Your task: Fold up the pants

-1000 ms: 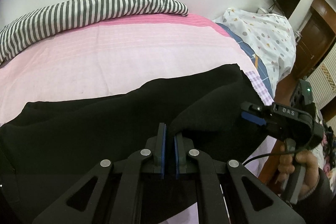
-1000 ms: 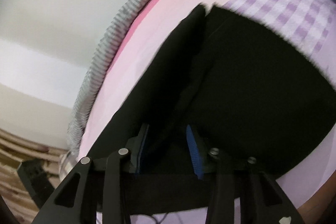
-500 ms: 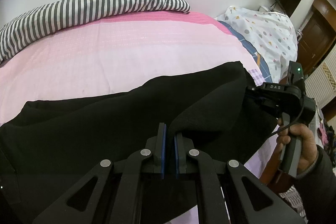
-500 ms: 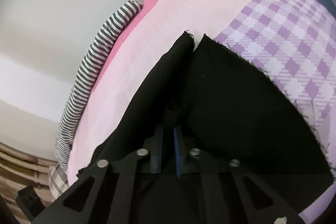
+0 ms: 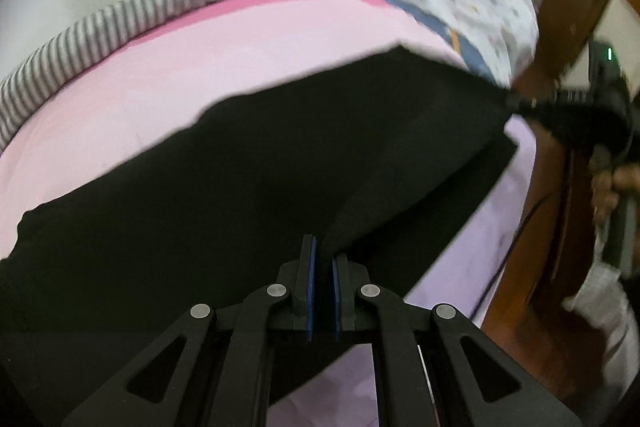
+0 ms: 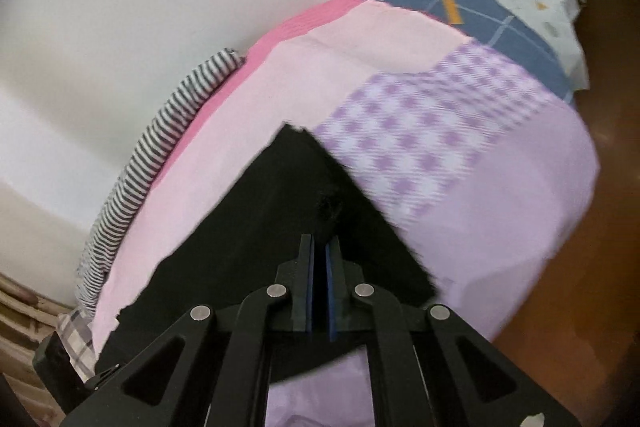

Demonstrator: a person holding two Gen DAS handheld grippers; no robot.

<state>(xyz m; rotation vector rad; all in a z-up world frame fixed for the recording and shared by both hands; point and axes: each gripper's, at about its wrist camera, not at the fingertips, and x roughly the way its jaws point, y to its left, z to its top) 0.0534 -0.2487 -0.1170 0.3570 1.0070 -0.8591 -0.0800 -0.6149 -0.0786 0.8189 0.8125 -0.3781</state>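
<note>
Pants: black, spread across a bed whose pink sheet shows beyond them and whose lilac checked sheet shows at the near corner. In the left wrist view their long axis runs across the frame, from a squared end at the far left edge to a raised corner at the right; the body of the cloth lies flat, while the near right part is lifted off the bed into a taut fold.

Left gripper: jaws drawn together, pinching the near edge of the pants, which rise from the pads as a ridge running up and to the right. The cloth therefore lies ahead of and above these jaws.

Right gripper: seen in the left wrist view at the far right, its tip pulling the corner of the pants to a point. In its own view the right gripper has jaws closed on black cloth, and the pants narrow ahead of it to a point over the pink sheet.

Relation governing the next move, as judged: both grippers hold the same near-right portion, so the free length extends away to the left, and that end is nearer to the left gripper. A striped blanket lies along the wall, well apart from the pants.
</note>
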